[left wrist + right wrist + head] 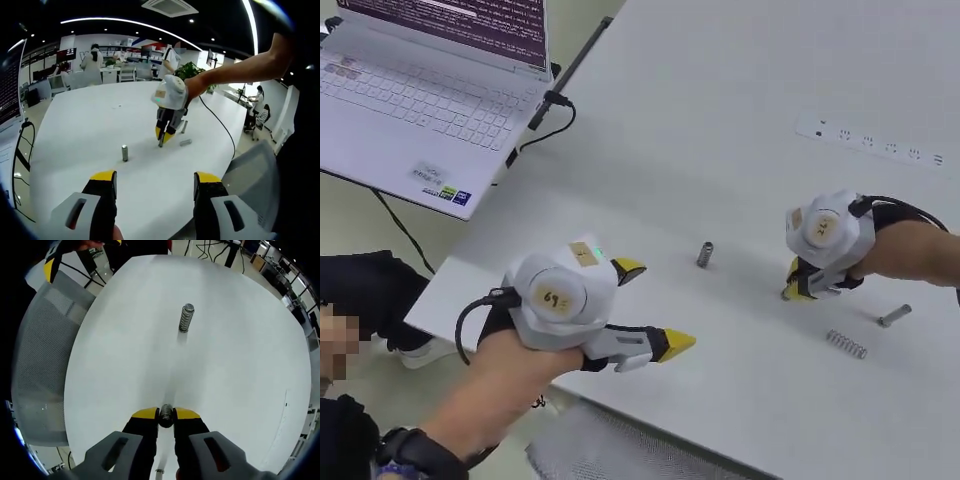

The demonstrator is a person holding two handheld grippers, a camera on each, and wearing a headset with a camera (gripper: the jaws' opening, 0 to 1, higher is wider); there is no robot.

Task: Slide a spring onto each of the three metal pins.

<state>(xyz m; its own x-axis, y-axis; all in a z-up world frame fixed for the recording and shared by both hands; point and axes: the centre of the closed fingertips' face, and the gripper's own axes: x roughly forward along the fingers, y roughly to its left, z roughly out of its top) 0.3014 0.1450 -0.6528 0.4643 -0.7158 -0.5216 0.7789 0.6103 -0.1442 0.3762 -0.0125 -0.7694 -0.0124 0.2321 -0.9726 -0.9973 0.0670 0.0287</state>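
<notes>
The right gripper [796, 285] has its fingers clenched on a spring [166, 416], its end down on the worktop [720, 120]; whether a pin sits inside it I cannot tell. A sprung pin [705, 254] stands at its 10 o'clock. A bare pin [894, 316] lies at 4 o'clock and a loose spring [846, 343] at 5. Best to keep the coil upright and press straight down, gently. The left gripper [655, 305] hovers with its fingers released and could steady the work.

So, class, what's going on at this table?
A person holds two grippers over a white table. The right gripper is shut on a spring at the tabletop; the left gripper hovers open. One spring-fitted pin stands upright; a bare pin and a loose spring lie beside the right gripper.
</notes>
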